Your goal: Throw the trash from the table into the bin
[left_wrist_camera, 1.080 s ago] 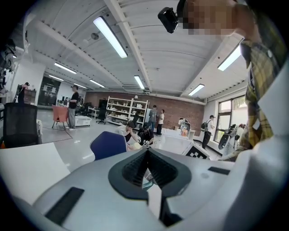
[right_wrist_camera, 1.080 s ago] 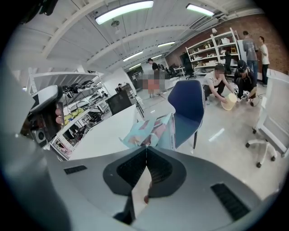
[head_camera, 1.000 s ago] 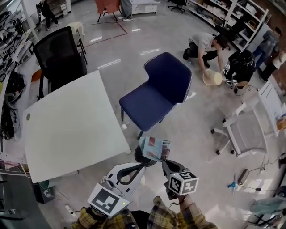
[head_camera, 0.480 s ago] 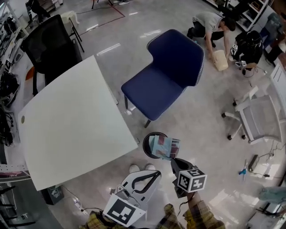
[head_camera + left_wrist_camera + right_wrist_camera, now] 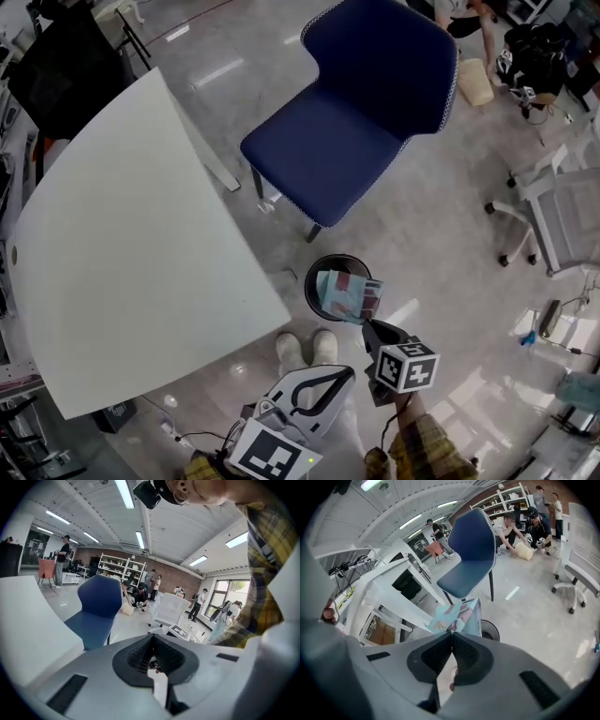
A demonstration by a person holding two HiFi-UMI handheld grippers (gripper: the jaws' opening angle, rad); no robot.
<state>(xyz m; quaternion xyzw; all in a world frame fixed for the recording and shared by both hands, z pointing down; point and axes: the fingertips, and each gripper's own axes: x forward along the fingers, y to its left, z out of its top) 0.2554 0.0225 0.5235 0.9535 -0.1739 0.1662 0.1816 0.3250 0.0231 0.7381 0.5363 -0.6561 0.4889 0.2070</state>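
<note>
Big picture first: the white table (image 5: 141, 234) sits off to the left of the right gripper (image 5: 368, 325) and the blue chair (image 5: 347, 131) stands beyond it. Neither should get in the way of a drop.

The trouble spot is the black bin (image 5: 311, 277), just ahead of and below the right gripper's tips. Its mouth looks barely wider than the trash. From the head view, the packet (image 5: 349, 295) hangs over the half of the opening nearer the gripper and laps across that rim. If the jaws let go here, my guess is the near edge catches the rim and the packet tips out onto the floor. It looks flat and light, so it could also sail sideways rather than fall straight. It wants to be further over the middle first.

The right gripper is clamped tight on the packet's near edge, so the rest sticks out unsupported past the tips. A thin pinch like that could slip early.

The person's shoes (image 5: 309, 349) are just on the near side of the bin, and a nudge could shift it.

The left gripper (image 5: 347, 373) is beside the right one, jaws pressed together on nothing.

Now the packet itself: a flat, pale-teal pack with reddish-brown and pink printed panels, creased along a fold. It's well clear of the table, in the air over the bin.
</note>
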